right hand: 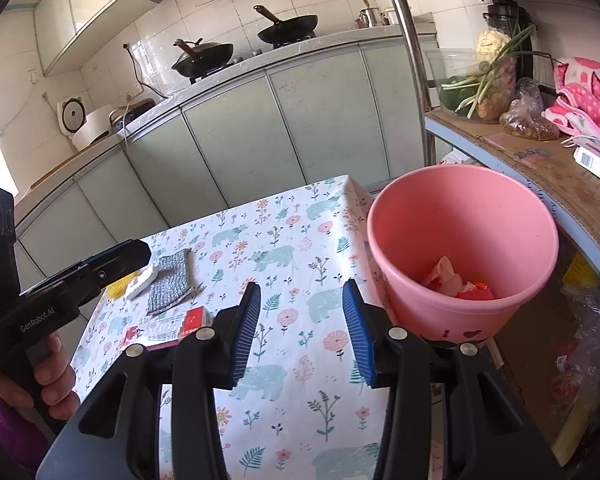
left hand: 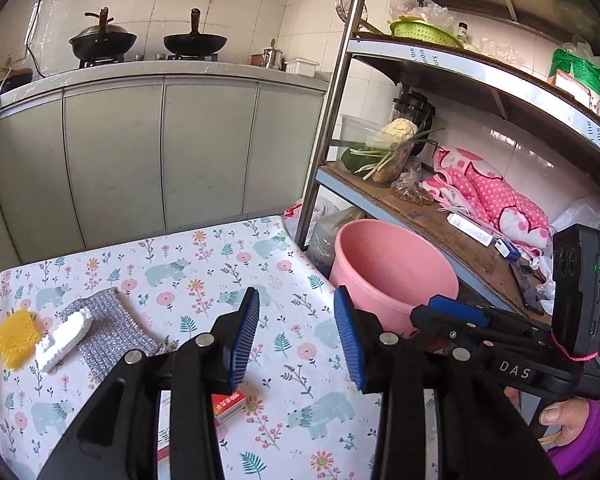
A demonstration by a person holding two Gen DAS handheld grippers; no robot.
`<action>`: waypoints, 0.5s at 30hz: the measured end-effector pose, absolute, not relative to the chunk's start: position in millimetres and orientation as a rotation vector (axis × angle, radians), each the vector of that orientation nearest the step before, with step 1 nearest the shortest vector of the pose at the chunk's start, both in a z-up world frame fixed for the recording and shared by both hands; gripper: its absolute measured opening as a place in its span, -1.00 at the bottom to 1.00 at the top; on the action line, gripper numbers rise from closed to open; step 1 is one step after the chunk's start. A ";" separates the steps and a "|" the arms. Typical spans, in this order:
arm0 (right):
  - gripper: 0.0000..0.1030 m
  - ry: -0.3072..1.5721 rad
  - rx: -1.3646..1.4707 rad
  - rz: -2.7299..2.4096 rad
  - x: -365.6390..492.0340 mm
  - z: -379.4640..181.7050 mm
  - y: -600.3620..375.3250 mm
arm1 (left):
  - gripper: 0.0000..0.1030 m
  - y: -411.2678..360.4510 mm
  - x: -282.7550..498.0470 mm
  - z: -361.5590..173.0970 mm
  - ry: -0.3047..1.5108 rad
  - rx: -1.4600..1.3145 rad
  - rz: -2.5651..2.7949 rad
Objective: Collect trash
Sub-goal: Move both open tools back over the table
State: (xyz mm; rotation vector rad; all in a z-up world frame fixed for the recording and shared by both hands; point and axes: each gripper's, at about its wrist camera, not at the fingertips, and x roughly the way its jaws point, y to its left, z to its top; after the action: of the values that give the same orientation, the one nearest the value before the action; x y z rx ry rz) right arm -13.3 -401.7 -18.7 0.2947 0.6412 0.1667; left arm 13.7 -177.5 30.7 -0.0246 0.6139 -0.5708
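A pink bucket (right hand: 460, 216) stands just off the table's right edge, with crumpled paper and red scraps (right hand: 458, 282) in its bottom; it also shows in the left wrist view (left hand: 392, 264). On the floral tablecloth (left hand: 204, 280) lie a silver mesh scrubber (left hand: 112, 320), a white foam piece (left hand: 66, 338), a yellow scrubber (left hand: 14, 336) and a small red box (left hand: 229, 402). My left gripper (left hand: 296, 336) is open and empty above the table. My right gripper (right hand: 302, 328) is open and empty beside the bucket.
A metal shelf rack (left hand: 440, 216) with vegetables, bags and pink cloth stands right of the bucket. Grey cabinets (left hand: 160, 152) with two woks on the counter line the back. More printed packaging (right hand: 160, 330) lies near the red box (right hand: 194, 318).
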 end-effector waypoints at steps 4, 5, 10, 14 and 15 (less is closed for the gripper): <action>-0.15 0.654 0.292 0.184 -12.8 -20.6 -392.4 | -0.26 -160.7 8.7 24.6 0.618 -0.024 -0.538; -0.15 0.656 0.291 0.189 -12.7 -20.9 -390.2 | -0.26 -155.9 7.8 23.0 0.620 -0.026 -0.530; -0.15 0.674 0.278 0.213 -11.0 -23.4 -377.7 | -0.26 -133.1 4.3 15.5 0.633 -0.037 -0.488; -0.15 0.687 0.268 0.231 -8.7 -25.0 -367.5 | -0.26 -114.0 3.2 9.1 0.647 -0.046 -0.450; -0.15 0.691 0.266 0.235 -8.0 -25.5 -365.1 | -0.26 -108.7 3.2 7.4 0.651 -0.052 -0.442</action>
State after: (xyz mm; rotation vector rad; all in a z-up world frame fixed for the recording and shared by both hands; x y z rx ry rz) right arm -8.0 -365.1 -25.5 0.2657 0.6908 0.2353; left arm 3.2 -108.7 7.4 -0.0516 0.6511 -0.4415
